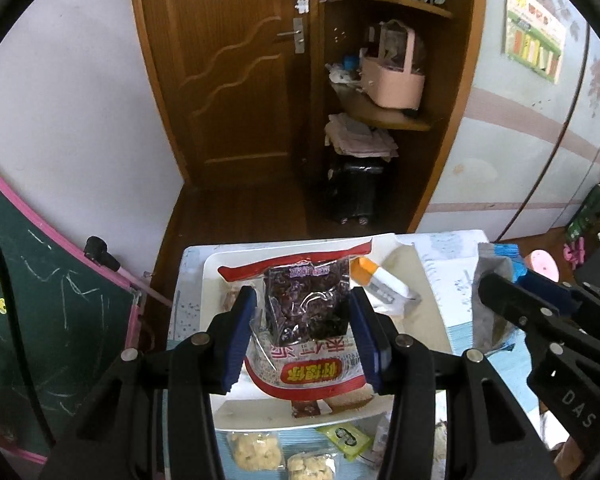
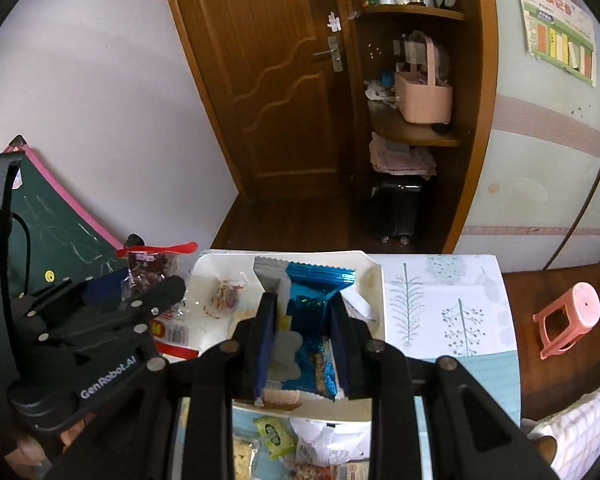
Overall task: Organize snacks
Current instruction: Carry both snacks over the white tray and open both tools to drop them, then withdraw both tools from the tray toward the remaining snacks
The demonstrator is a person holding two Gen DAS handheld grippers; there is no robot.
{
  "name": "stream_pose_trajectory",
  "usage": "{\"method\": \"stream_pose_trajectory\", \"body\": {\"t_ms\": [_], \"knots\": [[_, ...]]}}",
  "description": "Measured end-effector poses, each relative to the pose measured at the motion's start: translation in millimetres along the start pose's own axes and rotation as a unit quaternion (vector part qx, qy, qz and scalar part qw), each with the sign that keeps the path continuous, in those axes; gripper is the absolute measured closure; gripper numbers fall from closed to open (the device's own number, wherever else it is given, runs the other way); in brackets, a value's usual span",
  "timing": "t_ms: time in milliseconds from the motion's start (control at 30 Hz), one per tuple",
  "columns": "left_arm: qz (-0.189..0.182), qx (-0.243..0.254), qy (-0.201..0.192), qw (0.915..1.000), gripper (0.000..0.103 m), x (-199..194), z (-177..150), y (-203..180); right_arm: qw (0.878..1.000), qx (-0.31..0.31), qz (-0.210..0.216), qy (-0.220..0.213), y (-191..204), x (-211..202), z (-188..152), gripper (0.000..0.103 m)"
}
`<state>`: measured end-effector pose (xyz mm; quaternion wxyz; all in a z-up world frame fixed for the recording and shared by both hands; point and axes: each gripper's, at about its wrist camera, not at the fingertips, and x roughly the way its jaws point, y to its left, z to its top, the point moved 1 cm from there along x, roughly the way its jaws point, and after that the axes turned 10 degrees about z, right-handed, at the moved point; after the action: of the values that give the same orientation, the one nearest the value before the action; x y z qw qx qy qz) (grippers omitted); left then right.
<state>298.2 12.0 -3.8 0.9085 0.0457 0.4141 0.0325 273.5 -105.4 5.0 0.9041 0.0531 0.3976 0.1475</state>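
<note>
Left tongs [image 1: 303, 332] grip the date bag [image 1: 306, 312], right tongs [image 2: 305, 344] the blue packet [image 2: 314, 320], both lifted above the tray [image 2: 204, 276] at frame centre, apparently for sorting.

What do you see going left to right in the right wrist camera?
Chalkboard → left gripper holding a red-topped bag → white tray → blue packet held in the right gripper → tree-print tablecloth → pink stool.

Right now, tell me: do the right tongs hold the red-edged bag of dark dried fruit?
No, the right tongs are clamped on a shiny blue packet; the red-edged bag sits in the left tongs.
</note>
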Motion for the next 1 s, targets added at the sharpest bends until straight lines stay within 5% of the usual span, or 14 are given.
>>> {"method": "stream_pose_trajectory", "body": {"t_ms": [533,600,667,1000], "knots": [[0.042,-0.011,0.063,0.9971,0.055,60,-13,-4,0.999,0.002,-0.006,0.049,-22,52,-1,0.076],[0.046,-0.015,0.068,0.9965,0.043,65,-13,-4,0.999,0.002,-0.006,0.053,-23,57,0,0.076],[0.052,-0.017,0.075,0.9957,0.009,72,-14,-3,0.998,0.006,-0.001,0.057,-24,61,0,0.076],[0.051,-0.024,0.101,0.9932,0.007,86,-32,6,0.996,0.032,0.012,0.085,-30,66,-15,0.058]]}}
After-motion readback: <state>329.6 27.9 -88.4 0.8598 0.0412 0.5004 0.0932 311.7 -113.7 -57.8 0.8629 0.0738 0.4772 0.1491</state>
